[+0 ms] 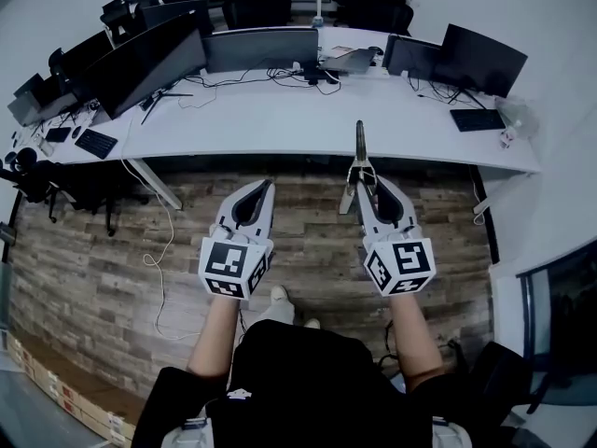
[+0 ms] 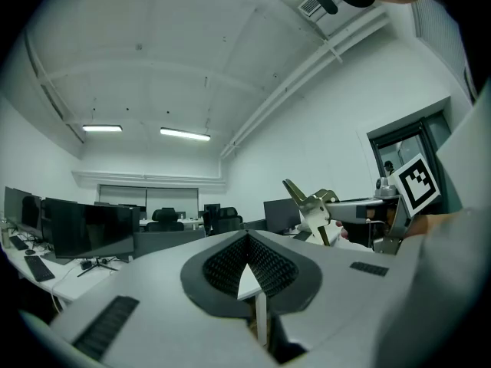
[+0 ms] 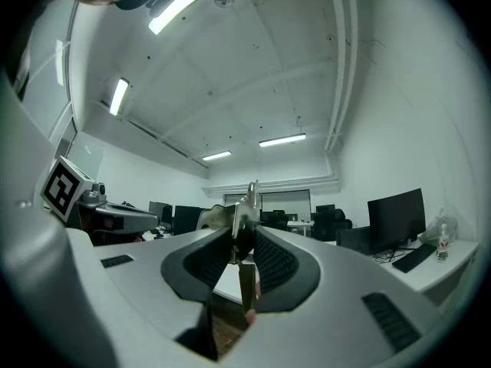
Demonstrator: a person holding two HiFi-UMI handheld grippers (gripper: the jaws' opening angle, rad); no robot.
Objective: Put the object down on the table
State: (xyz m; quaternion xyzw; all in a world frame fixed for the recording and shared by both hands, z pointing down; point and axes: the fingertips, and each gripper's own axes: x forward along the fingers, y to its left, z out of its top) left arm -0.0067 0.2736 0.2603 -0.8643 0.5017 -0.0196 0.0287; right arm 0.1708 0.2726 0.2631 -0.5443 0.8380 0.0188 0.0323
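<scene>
Right hand-held gripper [image 1: 361, 170] (jaws clamped) holds metal tool [image 1: 359, 138] pointing toward table [image 1: 280, 119].

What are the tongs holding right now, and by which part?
Right tongs pinch a metal tool around its middle; left tongs hold nothing.

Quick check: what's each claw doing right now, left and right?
Left claw: closed, empty.
Right claw: closed on a metal tool.
</scene>
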